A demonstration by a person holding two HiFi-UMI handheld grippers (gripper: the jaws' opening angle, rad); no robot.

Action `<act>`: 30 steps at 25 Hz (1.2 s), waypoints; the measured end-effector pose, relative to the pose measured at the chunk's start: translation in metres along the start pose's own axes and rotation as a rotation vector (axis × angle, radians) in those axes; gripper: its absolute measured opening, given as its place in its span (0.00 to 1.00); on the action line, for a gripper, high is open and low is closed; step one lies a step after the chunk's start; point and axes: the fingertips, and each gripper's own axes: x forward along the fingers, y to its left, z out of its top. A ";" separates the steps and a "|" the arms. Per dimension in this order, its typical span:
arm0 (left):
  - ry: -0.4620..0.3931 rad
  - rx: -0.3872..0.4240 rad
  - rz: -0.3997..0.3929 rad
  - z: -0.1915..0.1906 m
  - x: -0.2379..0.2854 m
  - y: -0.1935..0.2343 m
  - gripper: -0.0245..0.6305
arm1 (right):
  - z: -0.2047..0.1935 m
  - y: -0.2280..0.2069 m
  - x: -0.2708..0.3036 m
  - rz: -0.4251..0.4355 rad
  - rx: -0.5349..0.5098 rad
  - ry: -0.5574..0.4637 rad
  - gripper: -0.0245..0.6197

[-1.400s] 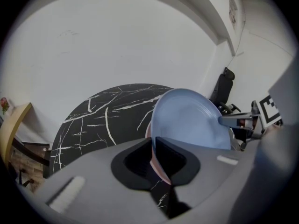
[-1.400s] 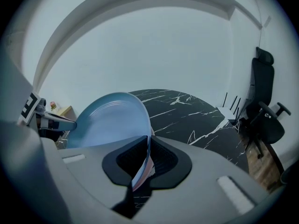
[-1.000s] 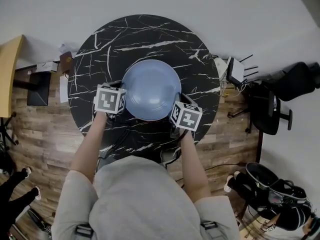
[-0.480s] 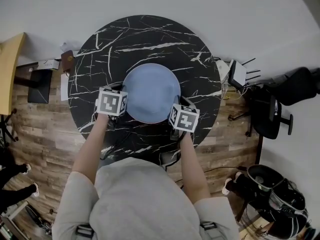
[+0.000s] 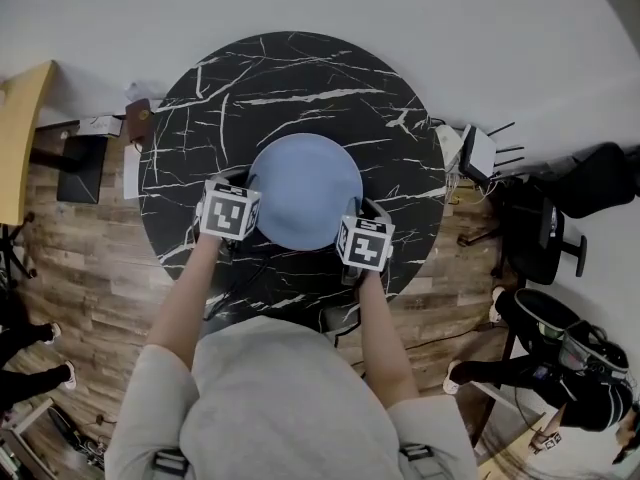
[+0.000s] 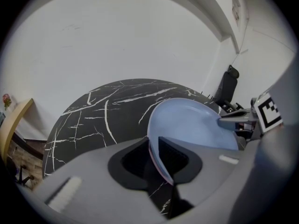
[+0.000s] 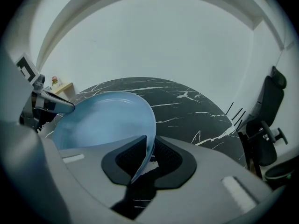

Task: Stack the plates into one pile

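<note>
A blue plate (image 5: 305,190) lies flat in the middle of the round black marble table (image 5: 300,78). My left gripper (image 5: 232,211) is at the plate's left rim and my right gripper (image 5: 362,240) at its near right rim. In the left gripper view the blue plate (image 6: 191,125) has its rim between the jaws of the left gripper (image 6: 156,153), with a dark gap on one side and a thin pink edge under the rim. The jaws have just been opening. The right gripper (image 7: 145,155) also straddles the plate (image 7: 105,118). Its jaws have just been opening too, and stand slightly off the rim.
A black office chair (image 5: 540,218) stands right of the table, with a white device with antennas (image 5: 478,153) beside it. A wooden shelf (image 5: 20,138) and small boxes (image 5: 100,126) are on the left. Wooden floor surrounds the table's near side.
The plate looks smaller and lower now, having sunk onto the table. Both grippers stay at its rim, and the right one has rolled a little.
</note>
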 end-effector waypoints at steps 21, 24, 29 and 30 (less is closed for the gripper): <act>-0.394 0.082 -0.062 0.063 -0.101 -0.014 0.13 | 0.063 0.035 -0.108 0.008 0.140 -0.421 0.04; -0.461 0.111 -0.085 0.073 -0.125 -0.019 0.13 | 0.067 0.042 -0.132 -0.003 0.148 -0.471 0.04; -0.569 0.157 -0.118 0.084 -0.166 -0.025 0.13 | 0.070 0.053 -0.172 -0.038 0.160 -0.539 0.04; -0.590 0.164 -0.124 0.086 -0.174 -0.026 0.13 | 0.070 0.055 -0.181 -0.046 0.165 -0.556 0.04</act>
